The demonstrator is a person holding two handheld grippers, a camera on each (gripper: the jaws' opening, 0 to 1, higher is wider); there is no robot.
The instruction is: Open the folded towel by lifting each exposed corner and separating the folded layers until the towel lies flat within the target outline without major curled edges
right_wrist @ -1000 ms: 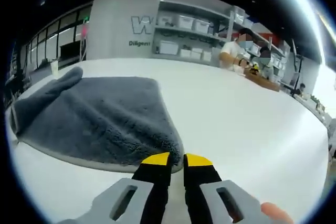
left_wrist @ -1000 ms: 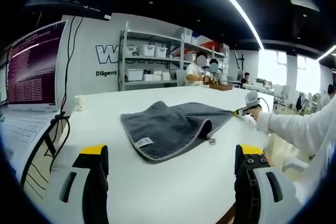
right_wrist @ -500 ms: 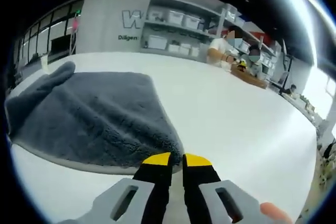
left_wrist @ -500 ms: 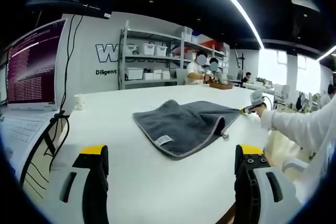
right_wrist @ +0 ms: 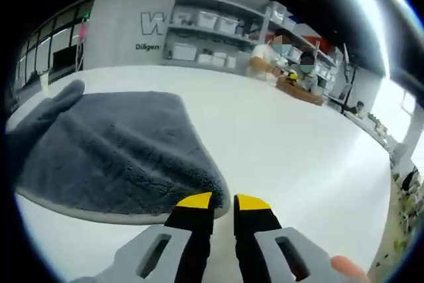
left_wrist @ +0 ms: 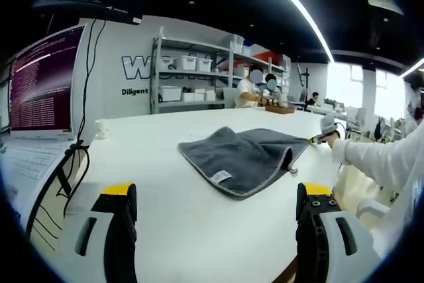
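A dark grey folded towel [left_wrist: 246, 156] lies on the white table [left_wrist: 199, 243], with a small white label [left_wrist: 220, 176] near its front edge. My left gripper [left_wrist: 217, 190] is open, its jaws wide apart, and sits well short of the towel, holding nothing. At the towel's right corner my right gripper [left_wrist: 322, 135] is held by a person in a white sleeve [left_wrist: 377, 164]. In the right gripper view, the right gripper [right_wrist: 223, 202] is shut on the towel's near corner, and the towel [right_wrist: 112, 150] spreads away to the left in thick folded layers.
A lit monitor [left_wrist: 43, 81], a keyboard [left_wrist: 26, 164] and hanging cables [left_wrist: 73, 157] stand at the table's left. A white cup [left_wrist: 101, 128] sits behind them. Shelves with bins [left_wrist: 192, 77] and seated people [right_wrist: 271, 57] are far at the back.
The right gripper has dragged the towel across the table, to the right in the left gripper view. The left gripper has stayed still and open.
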